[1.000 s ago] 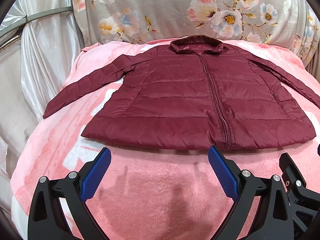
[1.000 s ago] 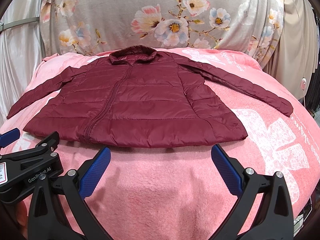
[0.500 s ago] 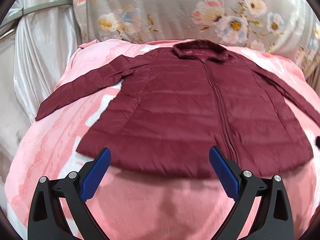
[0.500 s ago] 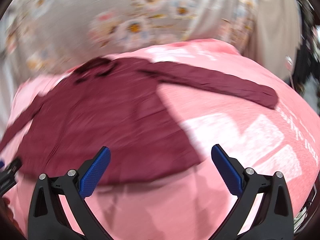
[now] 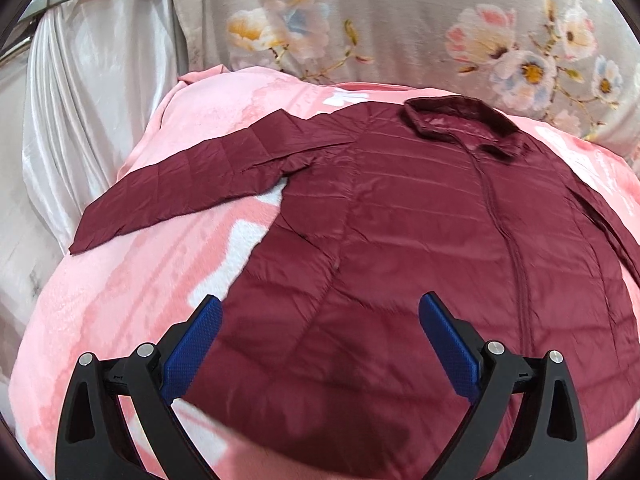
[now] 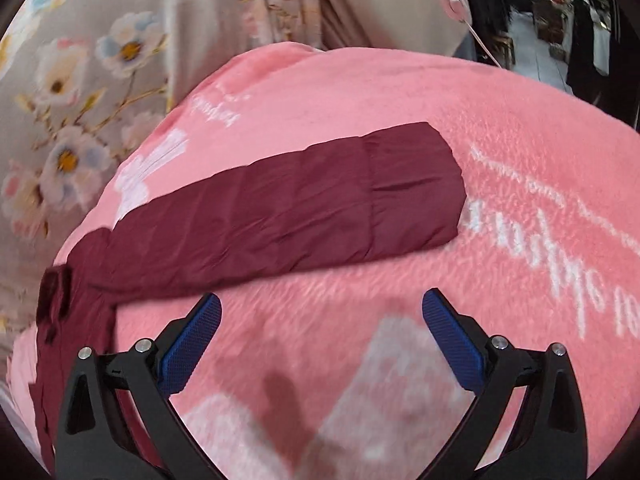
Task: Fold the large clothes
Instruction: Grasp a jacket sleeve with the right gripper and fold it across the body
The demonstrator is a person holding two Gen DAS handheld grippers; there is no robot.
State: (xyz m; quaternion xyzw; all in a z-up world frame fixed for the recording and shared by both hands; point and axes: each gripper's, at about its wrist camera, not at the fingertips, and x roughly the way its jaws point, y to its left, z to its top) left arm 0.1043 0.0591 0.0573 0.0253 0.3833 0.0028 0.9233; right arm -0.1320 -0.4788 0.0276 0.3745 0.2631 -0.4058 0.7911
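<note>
Grippers first, nearest to us. We see the left gripper (image 5: 320, 316) with its blue pads (image 5: 192, 344) spread wide and nothing between them; it hangs over the hem end of the jacket (image 5: 420, 240). We cannot tell whether the pads touch the cloth. The right gripper (image 6: 320, 312) is spread just as wide, also empty, over bare pink blanket (image 6: 400, 92) just on the near side of the jacket's right sleeve (image 6: 300, 208).

Jacket: maroon, quilted, lying flat and front-up on the blanket. From the left wrist view we read its long axis as running away from us, hem near, collar (image 5: 460, 124) at the far end, tilted a little rightward. The zipper (image 5: 508, 232) follows that same line and looks closed along its visible length.

Left sleeve (image 5: 192, 184): reaches out from the jacket's shoulder toward the left and slightly nearward, its cuff at the blanket's left edge.

Right sleeve, from the right wrist view: lies straight, long axis crossing the picture from lower left up to the right, cuff (image 6: 416, 188) pointing away from the jacket body. The body shows only as a blurred strip at the left edge.

Beyond the jacket's collar we note a grey floral cloth (image 5: 400, 20) standing upright behind the blanket. Left of it, a pale satin drape (image 5: 100, 80). Beyond the right cuff, a dim room with dark shapes, too blurred to name.
</note>
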